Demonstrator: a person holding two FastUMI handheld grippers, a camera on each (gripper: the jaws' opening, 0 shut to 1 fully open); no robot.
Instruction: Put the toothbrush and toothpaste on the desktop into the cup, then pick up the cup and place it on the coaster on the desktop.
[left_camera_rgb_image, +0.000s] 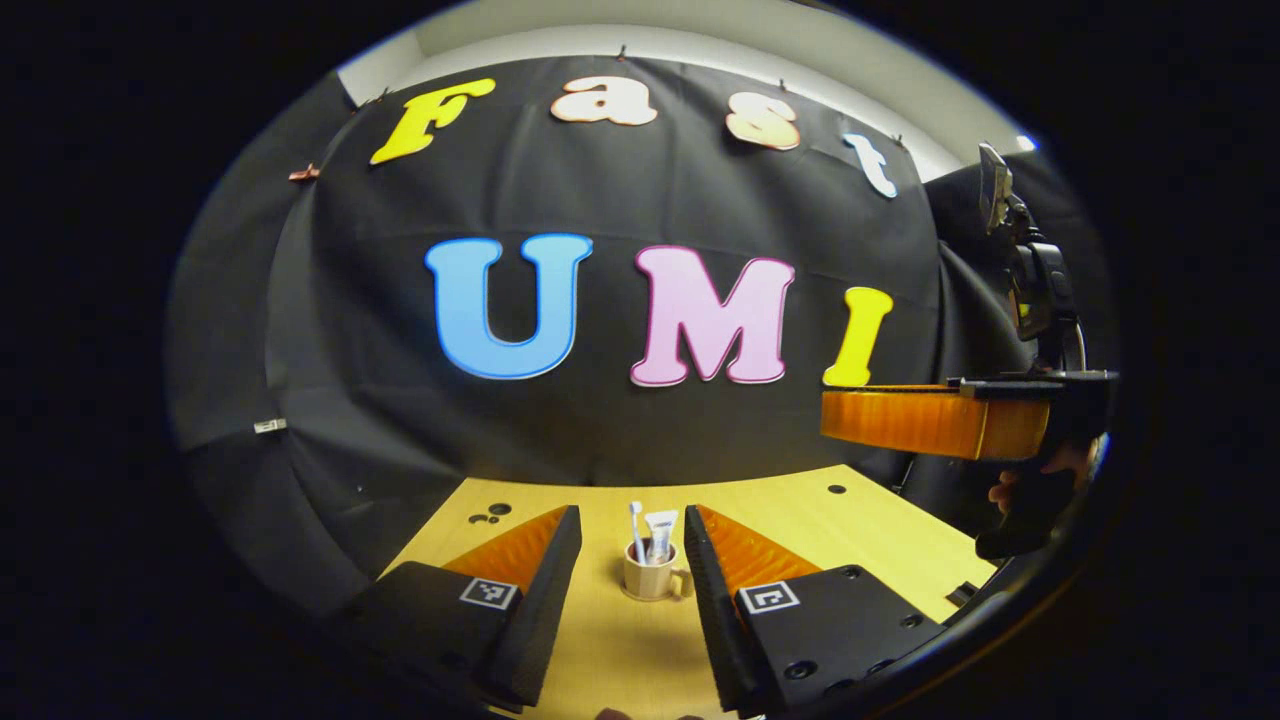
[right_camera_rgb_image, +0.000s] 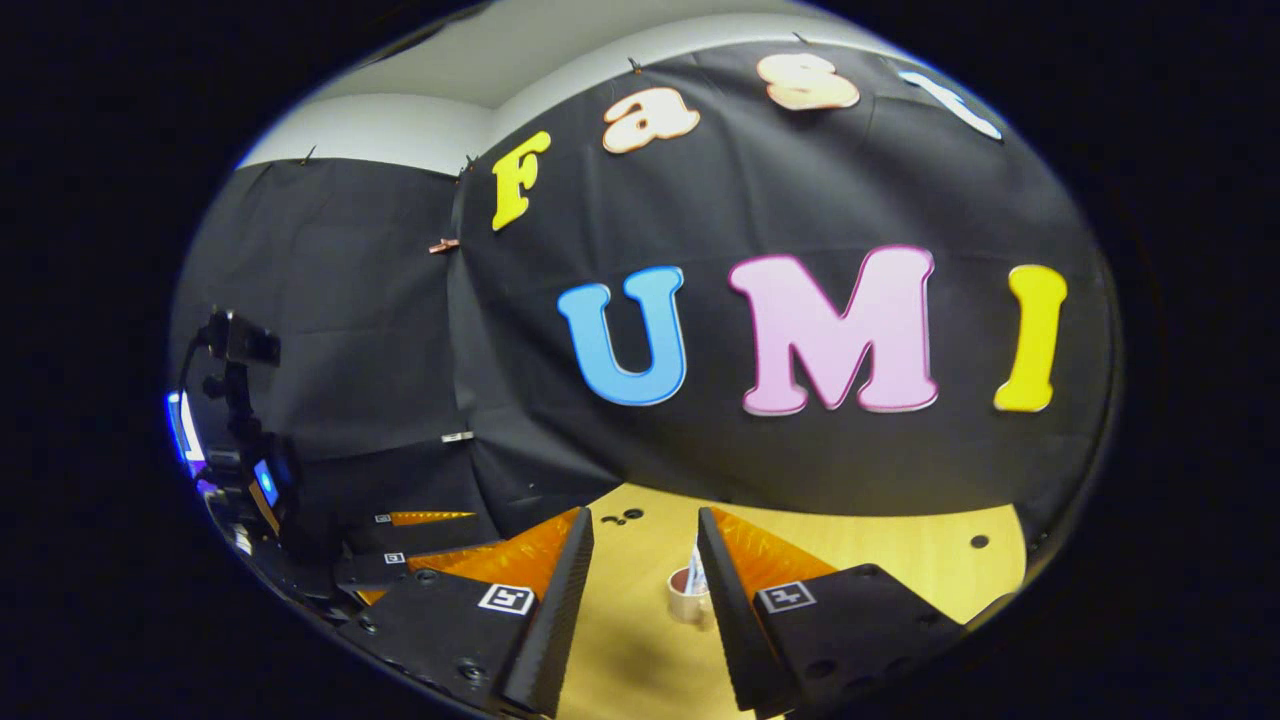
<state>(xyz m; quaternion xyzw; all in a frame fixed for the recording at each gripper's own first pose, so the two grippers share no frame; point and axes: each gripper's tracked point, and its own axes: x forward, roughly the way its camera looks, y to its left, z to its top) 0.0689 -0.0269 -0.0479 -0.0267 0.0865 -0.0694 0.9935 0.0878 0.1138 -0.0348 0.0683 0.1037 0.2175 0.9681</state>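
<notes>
In the left gripper view we see the left tool held wide open with nothing between its 2 fingers. Ahead of it, the cup stands upright on the wooden bench, its handle turned to the right. The toothbrush and the toothpaste stand side by side inside the cup. The right tool hangs above the bench off to the right, gripped by a hand.

In the right gripper view the right tool is also wide open and holds nothing. The cup sits on the bench just beside its right finger, partly hidden by it. The left tool shows low at the left.

We cannot make out a coaster.
</notes>
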